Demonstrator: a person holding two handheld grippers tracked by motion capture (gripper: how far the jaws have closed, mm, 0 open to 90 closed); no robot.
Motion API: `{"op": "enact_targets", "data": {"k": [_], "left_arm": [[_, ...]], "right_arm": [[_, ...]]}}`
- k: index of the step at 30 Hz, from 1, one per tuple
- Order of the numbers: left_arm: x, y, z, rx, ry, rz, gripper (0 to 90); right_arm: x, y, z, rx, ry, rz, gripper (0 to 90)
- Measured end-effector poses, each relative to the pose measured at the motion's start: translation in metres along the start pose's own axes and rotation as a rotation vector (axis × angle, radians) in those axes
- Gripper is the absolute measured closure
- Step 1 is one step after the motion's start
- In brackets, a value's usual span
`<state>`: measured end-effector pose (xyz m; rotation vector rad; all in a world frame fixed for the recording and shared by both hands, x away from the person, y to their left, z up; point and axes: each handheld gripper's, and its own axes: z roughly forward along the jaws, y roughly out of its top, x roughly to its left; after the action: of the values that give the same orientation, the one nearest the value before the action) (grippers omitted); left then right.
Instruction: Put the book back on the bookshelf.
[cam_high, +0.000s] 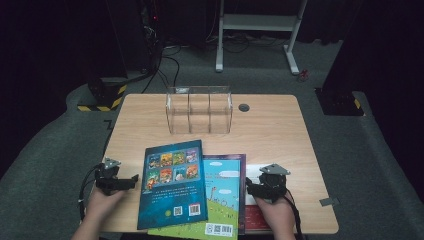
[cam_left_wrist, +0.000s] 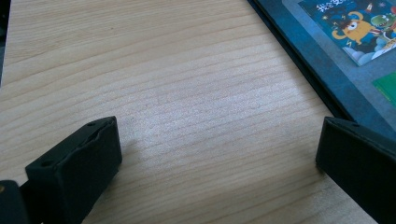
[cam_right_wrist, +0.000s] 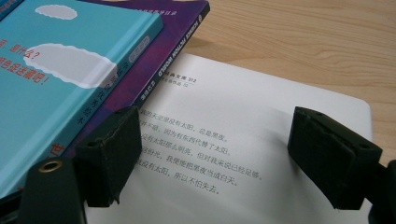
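Faintly, "ACROSS FICTION WORLD" along the purple book spine.

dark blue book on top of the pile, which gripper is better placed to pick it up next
Left, probably. The left gripper is open beside the dark blue book; the right gripper is open over the white book.

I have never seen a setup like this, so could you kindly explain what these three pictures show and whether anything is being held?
A person at a wooden table holds a hand-held two-jaw tool in each hand: the left gripper and the right gripper. One picture looks down from above; the other two come from cameras riding on each gripper. On the table lie overlapping books: a dark blue book, a light blue book, a purple book and a white book. A clear divided organiser stands behind. Both grippers are open, holding nothing.
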<state>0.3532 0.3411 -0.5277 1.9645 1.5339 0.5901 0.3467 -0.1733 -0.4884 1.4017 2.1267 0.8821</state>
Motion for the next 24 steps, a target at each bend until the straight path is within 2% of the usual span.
{"op": "enact_targets", "data": {"k": [7, 11, 14, 18, 22, 24], "left_arm": [[0.001, 0.0, -0.001, 0.009, -0.005, 0.002, 0.5], [0.001, 0.0, -0.003, 0.021, -0.004, -0.003, 1.4], [0.001, 0.0, -0.007, 0.019, -0.029, -0.026, 1.4], [-0.002, 0.0, -0.016, -0.026, -0.042, -0.04, 2.0], [-0.01, 0.001, -0.023, -0.048, -0.102, -0.054, 3.1], [-0.014, 0.001, -0.024, -0.053, -0.114, -0.054, 3.1]], "right_arm": [[-0.003, 0.0, -0.002, -0.006, 0.019, -0.001, 19.4], [-0.003, -0.001, -0.008, -0.038, 0.016, -0.001, 19.7], [-0.002, 0.0, -0.012, -0.058, 0.017, -0.016, 19.7], [0.004, 0.003, -0.02, -0.086, 0.018, -0.03, 19.5], [0.012, 0.006, -0.027, -0.115, 0.034, -0.05, 19.3], [0.016, 0.008, -0.029, -0.127, 0.045, -0.054, 19.3]]}}
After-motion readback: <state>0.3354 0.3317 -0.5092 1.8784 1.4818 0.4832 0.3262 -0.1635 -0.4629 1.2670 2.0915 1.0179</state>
